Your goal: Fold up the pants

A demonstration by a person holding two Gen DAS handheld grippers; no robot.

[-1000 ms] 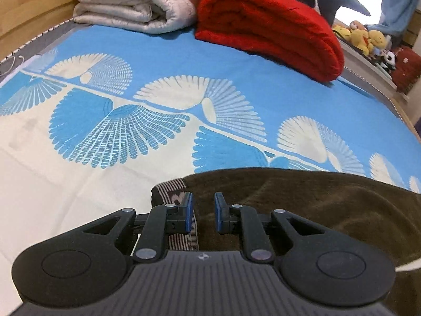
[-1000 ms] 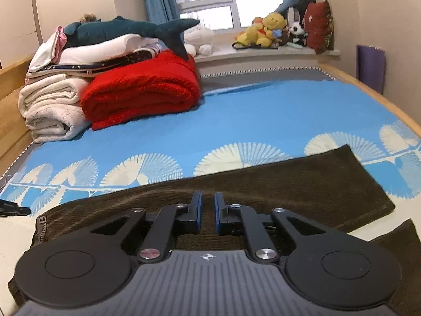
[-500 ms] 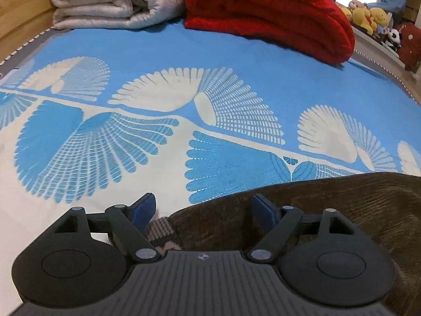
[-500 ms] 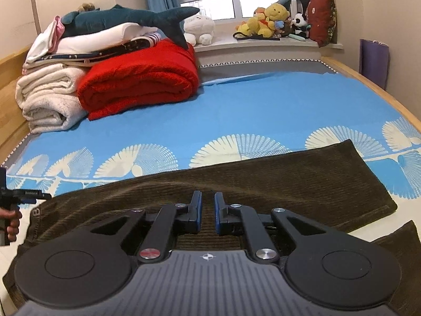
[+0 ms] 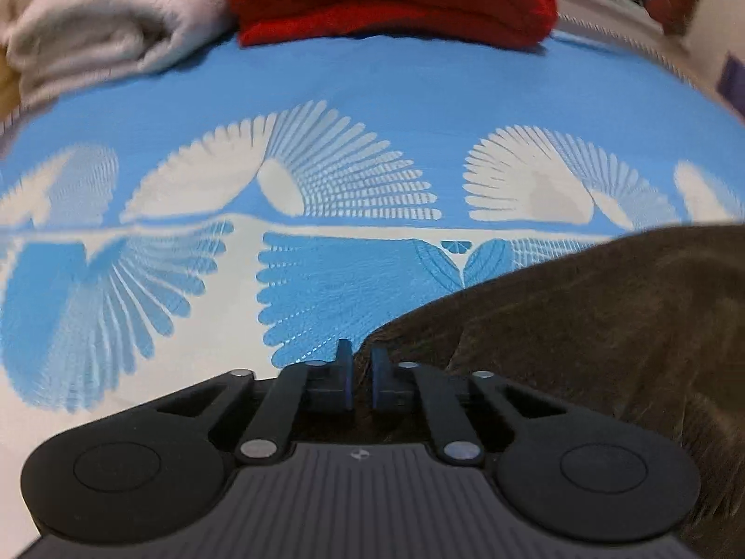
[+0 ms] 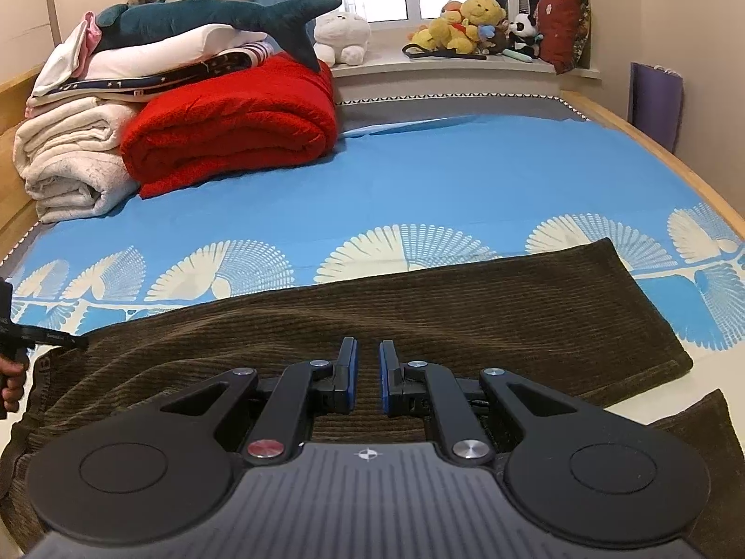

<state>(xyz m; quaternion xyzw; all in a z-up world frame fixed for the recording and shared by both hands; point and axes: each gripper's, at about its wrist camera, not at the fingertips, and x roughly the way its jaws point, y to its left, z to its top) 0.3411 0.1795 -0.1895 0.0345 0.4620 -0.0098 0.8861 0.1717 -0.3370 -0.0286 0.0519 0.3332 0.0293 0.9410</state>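
At the left edge of the bed (image 6: 465, 172), in the right wrist view, a hand (image 6: 11, 375) is seen carrying the left gripper (image 6: 44, 337), whose tip is laid on the waistband end of the brown corduroy pants (image 6: 465, 307). In the left wrist view the left gripper (image 5: 359, 379) is found with its jaws brought together at the pants (image 5: 582, 326) edge; dark cloth appears to be pinched between them, and the near corner is drawn up into a slight ridge. The pants are spread flat across the near part of the bed (image 5: 419, 93), waistband toward the left edge and leg hems toward the right edge, one leg lying beyond the other. The right gripper (image 6: 368, 382) is held over the middle of the garment, jaws nearly together, and whether cloth is caught between them cannot be told. The corduroy is judged soft and limp, fairly heavy for cloth, with a ribbed pile that should not slip from the pads but will drag on the sheet. It is best taken at seamed, doubled edges: the waistband corner and a hem or outer seam, where several layers can be clamped at once. Lifted by a single layer, it would be expected to sag and pull apart. Stacked blankets, a red one (image 6: 233, 135) among them, lie well apart at the far left corner.
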